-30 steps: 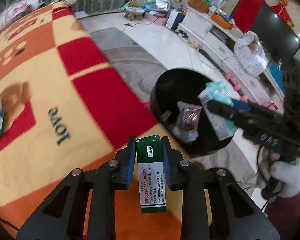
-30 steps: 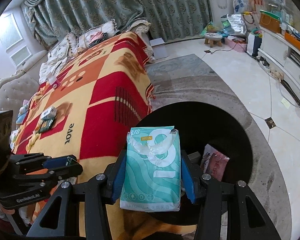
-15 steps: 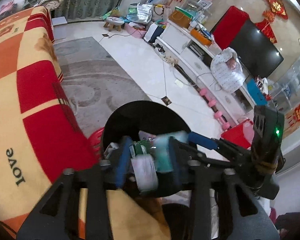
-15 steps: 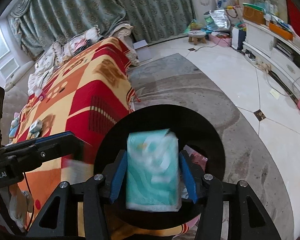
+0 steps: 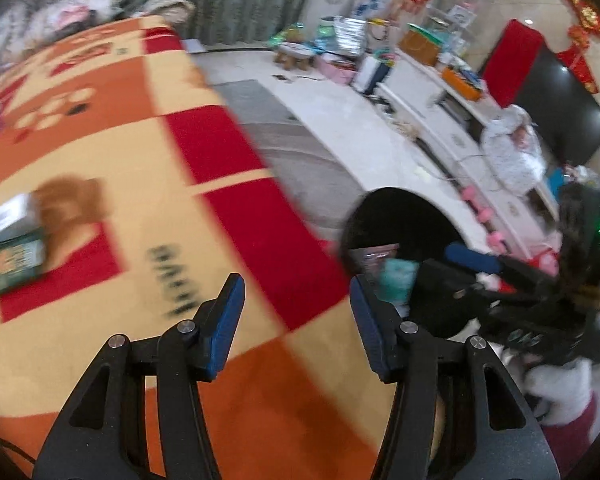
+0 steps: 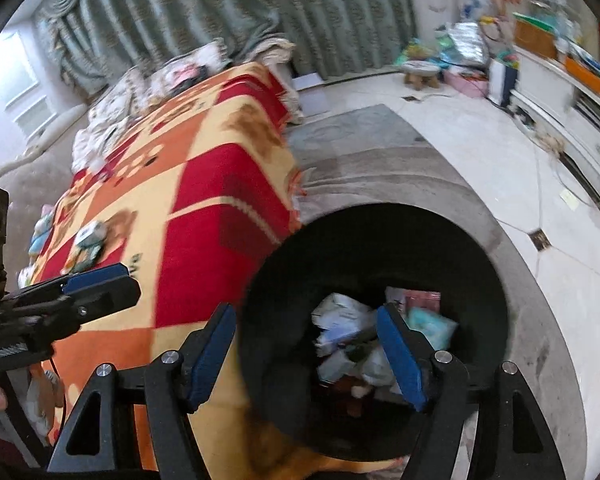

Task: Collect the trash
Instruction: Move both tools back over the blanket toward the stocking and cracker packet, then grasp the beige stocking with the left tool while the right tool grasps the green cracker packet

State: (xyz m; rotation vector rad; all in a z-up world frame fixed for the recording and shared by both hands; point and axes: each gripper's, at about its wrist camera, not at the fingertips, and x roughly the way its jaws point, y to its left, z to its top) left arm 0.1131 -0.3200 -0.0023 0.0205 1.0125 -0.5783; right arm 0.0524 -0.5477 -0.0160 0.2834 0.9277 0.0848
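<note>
A round black trash bin (image 6: 480, 264) stands on the floor beside the blanket-covered sofa and holds several wrappers and packs, among them a teal tissue pack (image 6: 432, 326). The bin (image 5: 400, 216) also shows in the left wrist view. My right gripper (image 6: 306, 350) is open and empty above the bin's near rim. My left gripper (image 5: 296, 312) is open and empty over the red, orange and yellow blanket (image 5: 120, 152). Two small boxes, one white (image 5: 10, 216) and one green (image 5: 16, 262), lie on the blanket at the left.
A grey rug (image 6: 364, 148) and white tiled floor surround the bin. A white TV cabinet (image 5: 452, 132) with a black TV and clutter runs along the right. Pillows and green curtains (image 6: 220, 12) are at the back. More small items (image 6: 88, 246) lie on the blanket.
Both grippers opened. The green paste box left my left gripper and the teal tissue pack left my right gripper and now lies in the bin. My left gripper swung back over the blanket.
</note>
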